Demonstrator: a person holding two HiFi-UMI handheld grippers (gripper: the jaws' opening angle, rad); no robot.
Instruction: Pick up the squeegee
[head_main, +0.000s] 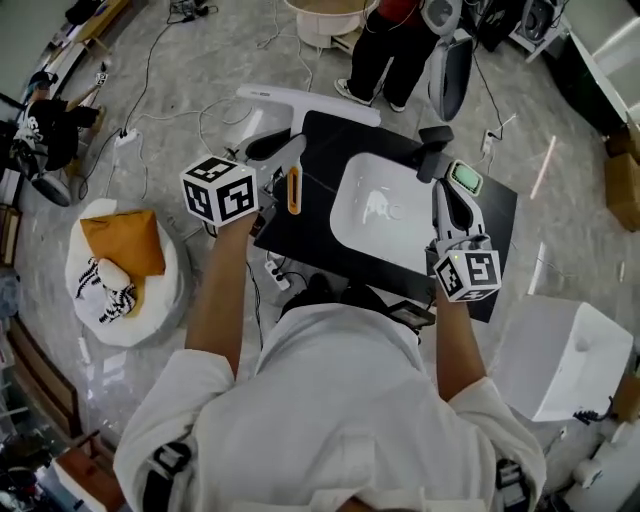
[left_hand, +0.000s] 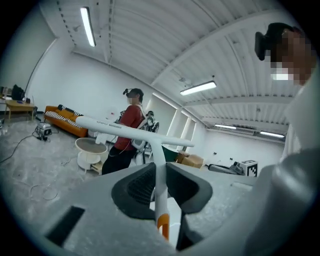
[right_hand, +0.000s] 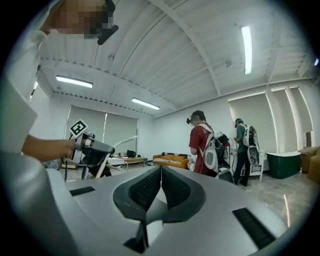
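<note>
As shown only in gripper views, squeegee was clamped by left gripper; right gripper was clenched empty.

No word, brand or number is showing clearly enough to read; a short line of grey print is running along the white head of the squeegee, too small to make out; the left marker cube and the right marker cube are showing only black-and-white square patterns, not letters.
</note>
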